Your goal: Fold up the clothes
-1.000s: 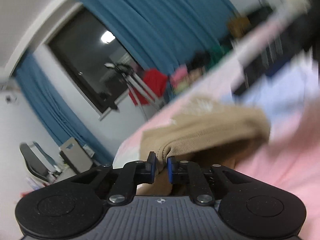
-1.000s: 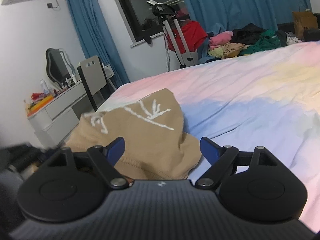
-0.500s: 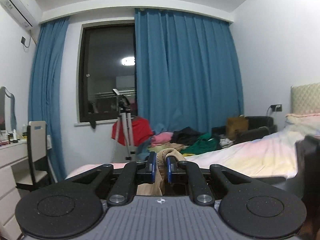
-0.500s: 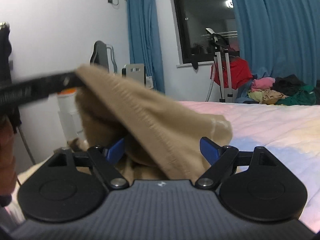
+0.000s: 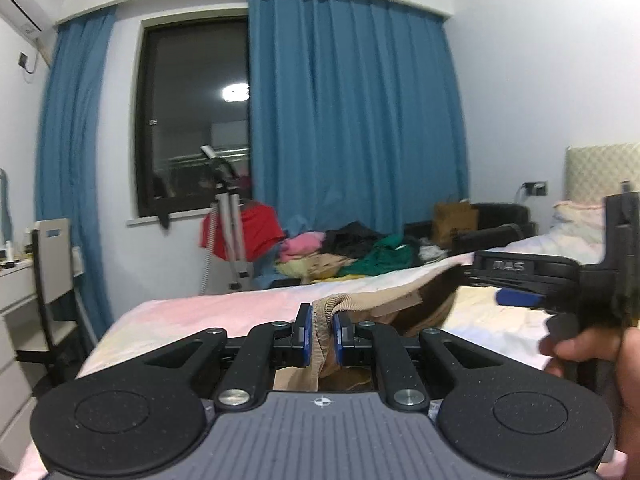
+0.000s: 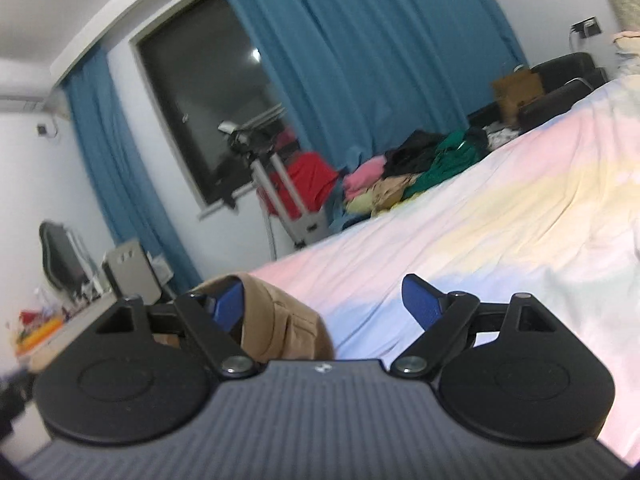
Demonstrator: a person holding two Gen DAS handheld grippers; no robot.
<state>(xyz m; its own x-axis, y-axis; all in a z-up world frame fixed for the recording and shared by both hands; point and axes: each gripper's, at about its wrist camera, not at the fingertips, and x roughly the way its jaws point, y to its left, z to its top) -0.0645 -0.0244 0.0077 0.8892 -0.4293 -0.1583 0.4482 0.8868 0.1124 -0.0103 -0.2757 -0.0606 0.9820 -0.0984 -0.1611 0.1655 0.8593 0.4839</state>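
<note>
A tan knit garment (image 5: 372,300) hangs above the pastel bed sheet (image 5: 200,312). My left gripper (image 5: 320,330) is shut on its ribbed edge. From there the cloth stretches right, toward my right gripper (image 5: 516,298), which a hand (image 5: 580,350) holds. In the right wrist view the right gripper (image 6: 320,292) is open. A fold of the tan garment (image 6: 280,320) lies between its fingers, close against the left blue pad (image 6: 228,304). The other pad (image 6: 420,300) is clear of the cloth. The garment's lower part is hidden behind both grippers.
A heap of mixed clothes (image 5: 352,252) lies beyond the bed's far edge, under blue curtains (image 5: 352,120). A tripod stand (image 5: 228,224) with a red garment stands by the window. A chair (image 5: 52,280) and a white desk are on the left. The headboard (image 5: 600,172) is at right.
The left gripper has lifted the tan garment off the bed and holds it raised. The right gripper has tilted and come in beside it, its jaws still apart around a fold.
</note>
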